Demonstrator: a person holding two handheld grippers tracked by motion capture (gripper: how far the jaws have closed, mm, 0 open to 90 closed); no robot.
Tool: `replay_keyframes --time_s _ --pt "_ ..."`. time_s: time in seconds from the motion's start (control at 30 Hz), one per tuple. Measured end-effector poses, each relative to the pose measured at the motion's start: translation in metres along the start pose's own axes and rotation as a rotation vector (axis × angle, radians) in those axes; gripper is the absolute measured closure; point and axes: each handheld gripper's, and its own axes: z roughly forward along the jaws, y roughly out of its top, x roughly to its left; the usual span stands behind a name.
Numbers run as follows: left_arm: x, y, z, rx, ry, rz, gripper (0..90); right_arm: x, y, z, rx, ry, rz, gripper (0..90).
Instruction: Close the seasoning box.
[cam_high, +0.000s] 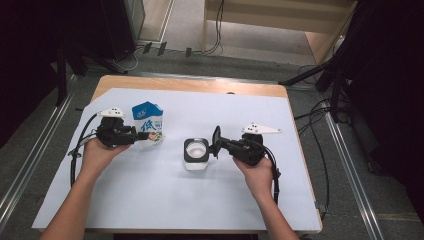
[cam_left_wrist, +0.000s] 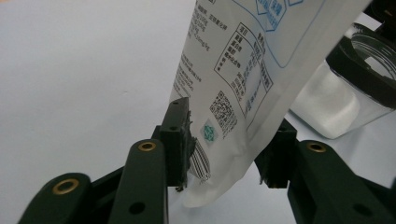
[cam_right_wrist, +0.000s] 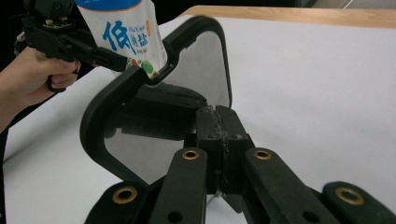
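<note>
In the high view, the surface (cam_high: 150, 200) is a pale sheet over a wooden top, filling the middle of the frame. At centre left, a hand (cam_high: 97, 152) holds the left claw (cam_high: 141, 135), which points toward the right of the frame. It is clamped on the lower part of a white and blue pouch (cam_high: 148, 122) that stands upright, just left of the frame's centre. In the left gripper view, the pouch (cam_left_wrist: 243, 84) leans across the upper right of the frame, its printed panel and small square code facing the camera, with the two black jaws pressed against its lower end from either side; the bottom edge of the pouch hangs between them above the surface (cam_left_wrist: 84, 70).

Near the centre of the high view sits a clear container (cam_high: 196, 153) with a black rim, resting on the surface a little to the right of the pouch and apart from it. Its black-framed lid (cam_high: 216, 141) stands raised on edge at the container's right side. The right claw (cam_high: 220, 145), held by the other hand (cam_high: 257, 172) at centre right, points toward the left of the frame and is closed on that lid. In the right gripper view, the jaws meet at lower centre, pinching the dark frame of the lid (cam_right_wrist: 154, 107), whose clear pane stands upright ahead of them. Beyond it, at the upper left, the pouch (cam_right_wrist: 126, 32) and the left claw (cam_right_wrist: 128, 65) appear.
</note>
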Motion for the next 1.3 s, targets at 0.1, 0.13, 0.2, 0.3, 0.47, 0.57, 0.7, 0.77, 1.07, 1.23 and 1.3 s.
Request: replay_keyframes --time_s 0.1,0.13,0.2,0.3,0.47,0.57,0.7,0.77,1.07,1.23,1.3 --pt "-0.001 0.001 -0.003 -0.009 -0.011 -0.002 57.0 0.002 0.004 0.000 -0.009 0.001 -0.013 90.0" --pt "-0.001 0.001 -0.004 -0.007 -0.017 0.002 56.0 0.002 0.005 0.000 -0.009 0.001 -0.012 90.0" --pt "-0.003 0.001 -0.006 -0.008 -0.012 0.006 54.0 0.002 0.006 0.002 -0.006 0.008 -0.018 90.0" --pt "-0.003 0.002 -0.008 -0.004 -0.019 0.004 52.4 0.003 0.007 0.006 0.000 0.017 -0.020 90.0" --pt "-0.003 0.001 -0.012 -0.009 -0.027 -0.004 47.1 0.006 0.008 0.015 0.019 0.030 -0.026 90.0" --pt "-0.003 0.000 -0.012 0.006 -0.027 -0.002 44.6 0.008 0.008 0.020 0.035 0.038 -0.037 90.0" --pt "-0.002 0.000 -0.012 0.017 -0.025 -0.001 42.8 0.009 0.005 0.023 0.057 0.027 -0.057 89.3" --pt "-0.002 0.000 -0.012 0.016 -0.033 -0.002 42.4 0.008 0.004 0.022 0.055 0.021 -0.062 87.9" --pt "-0.002 -0.002 -0.016 0.021 -0.023 -0.001 40.4 -0.007 0.001 0.014 0.039 -0.018 -0.051 80.3" --pt "-0.003 -0.005 -0.019 0.022 -0.025 0.000 39.5 -0.014 -0.002 0.007 0.027 -0.051 -0.057 73.0" --pt "-0.002 -0.006 -0.020 0.026 -0.022 -0.002 39.3 -0.017 -0.002 0.004 0.026 -0.067 -0.058 70.6"
